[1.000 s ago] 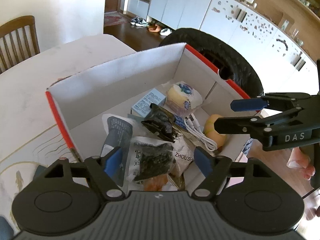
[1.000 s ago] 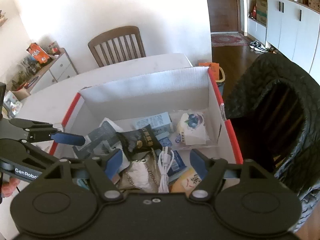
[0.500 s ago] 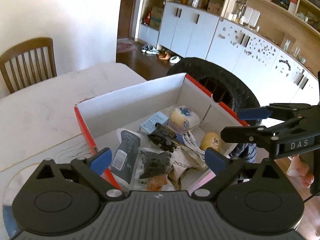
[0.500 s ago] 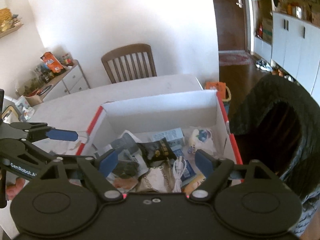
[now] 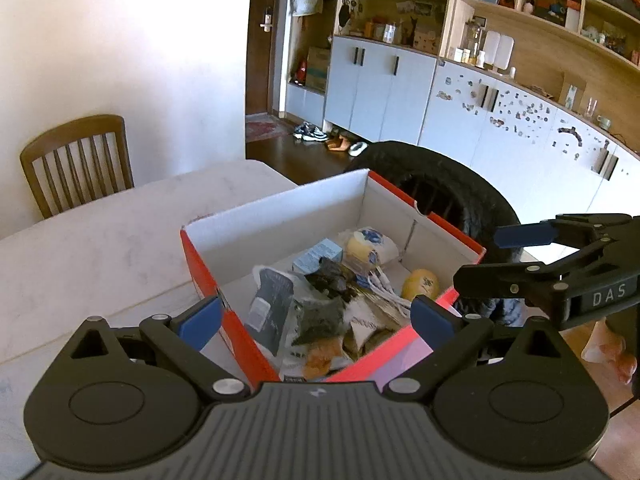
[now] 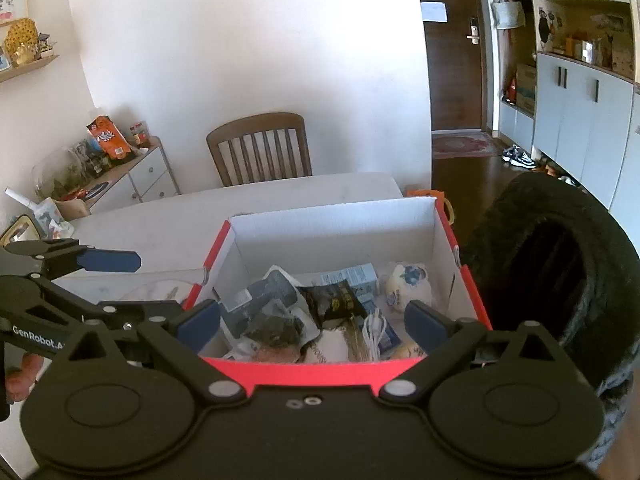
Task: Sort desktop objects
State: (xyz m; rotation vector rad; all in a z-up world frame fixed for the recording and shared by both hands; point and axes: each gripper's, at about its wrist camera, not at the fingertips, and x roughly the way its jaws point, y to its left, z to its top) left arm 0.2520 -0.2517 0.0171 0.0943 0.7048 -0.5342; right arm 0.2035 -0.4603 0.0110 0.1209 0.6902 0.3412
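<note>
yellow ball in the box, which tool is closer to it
Right. The right tool, jaws opening and empty, hangs beside the yellow ball over the box's right wall; the left tool is at the near left corner, farther off.

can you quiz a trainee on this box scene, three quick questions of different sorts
1. True or false: the left hand-held gripper is holding a packet.
2. Which item lies beside the white cable toward the box's right wall? A) blue-printed bun packet B) a mug C) scissors
3. Fill in: behind the table stands a wooden ____.

Key: 1 false, its jaws stand wide with nothing between the pads. 2 A. 3 chair.
</note>
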